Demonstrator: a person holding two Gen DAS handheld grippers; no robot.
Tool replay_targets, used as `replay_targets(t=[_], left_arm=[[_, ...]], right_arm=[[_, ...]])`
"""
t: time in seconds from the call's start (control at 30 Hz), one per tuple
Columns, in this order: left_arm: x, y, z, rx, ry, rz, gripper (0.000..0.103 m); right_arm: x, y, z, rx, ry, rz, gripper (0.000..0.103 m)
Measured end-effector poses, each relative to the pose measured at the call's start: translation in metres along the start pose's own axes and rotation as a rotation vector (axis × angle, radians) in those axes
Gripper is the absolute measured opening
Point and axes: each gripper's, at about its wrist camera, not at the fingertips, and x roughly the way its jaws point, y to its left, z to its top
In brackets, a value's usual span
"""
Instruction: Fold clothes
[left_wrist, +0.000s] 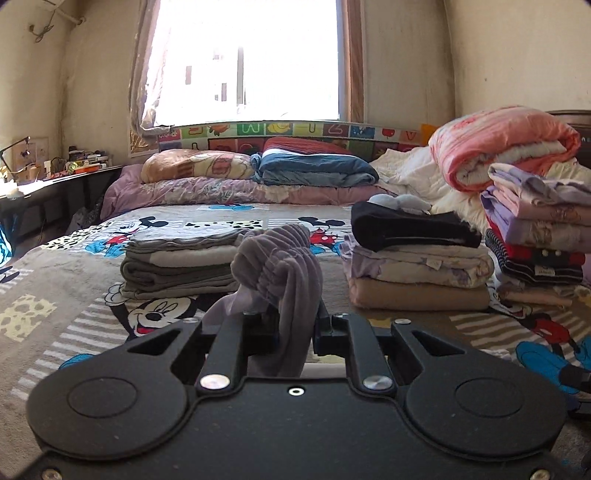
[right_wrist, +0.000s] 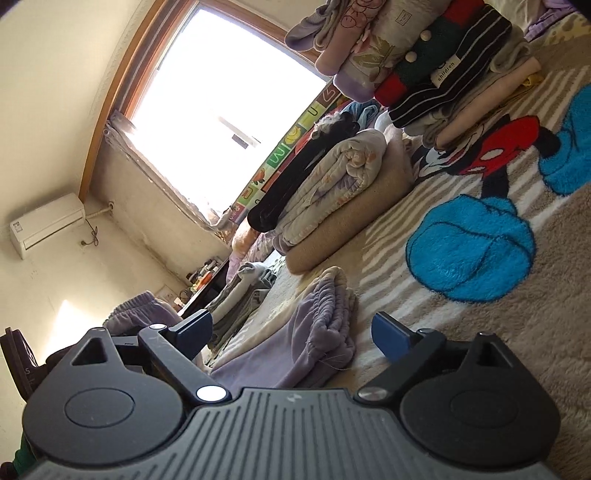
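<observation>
Holding lavender fleece trousers (left_wrist: 284, 266) clamped in left gripper (left_wrist: 291, 325); right gripper (right_wrist: 291, 332) spread, empty. Four folded stacks (left_wrist: 181, 266) done on bed (left_wrist: 55, 295); trousers outstanding.

On the bed blanket (left_wrist: 55, 280), one folded stack (left_wrist: 181, 264) sits left, another stack (left_wrist: 417, 273) to its right, and a taller pile (left_wrist: 539, 236) further right. Behind them lie pillows (left_wrist: 195, 166) and rolled bedding (left_wrist: 502, 147) under the window (left_wrist: 247, 59). A desk (left_wrist: 44, 184) stands at the left.

Bunched lilac fleece trousers (left_wrist: 284, 266), waistband up
</observation>
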Motion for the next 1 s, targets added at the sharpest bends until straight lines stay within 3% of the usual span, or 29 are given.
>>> replay_targets(t=[0.3,0.6,0.67,0.7,0.73,0.83,1.0], left_arm=[[0.01,-0.105,-0.028,0.332,0.009,-0.022,0.013],[0.018,-0.163,-0.06,0.568,0.004,-0.028,0.013],[0.019,-0.17,-0.064,0.589,0.006,-0.055,0.016],[0.019,-0.174,-0.067,0.604,0.02,-0.1,0.029],[0.019,-0.176,-0.069,0.626,0.045,-0.155,0.058],[0.003,-0.172,-0.072,0.639,0.027,-0.235,0.062],[-0.027,-0.122,-0.055,0.46,0.01,-0.301,0.062]], right_arm=[[-0.007,-0.009,0.001,0.071,-0.043,0.047,0.091],[-0.012,-0.019,0.004,0.136,-0.082,0.078,0.088],[-0.012,-0.02,0.004,0.143,-0.086,0.081,0.088],[-0.013,-0.021,0.004,0.148,-0.089,0.083,0.087],[-0.013,-0.022,0.005,0.153,-0.092,0.085,0.087],[-0.014,-0.025,0.005,0.168,-0.1,0.088,0.085],[-0.014,-0.023,0.005,0.156,-0.095,0.077,0.084]])
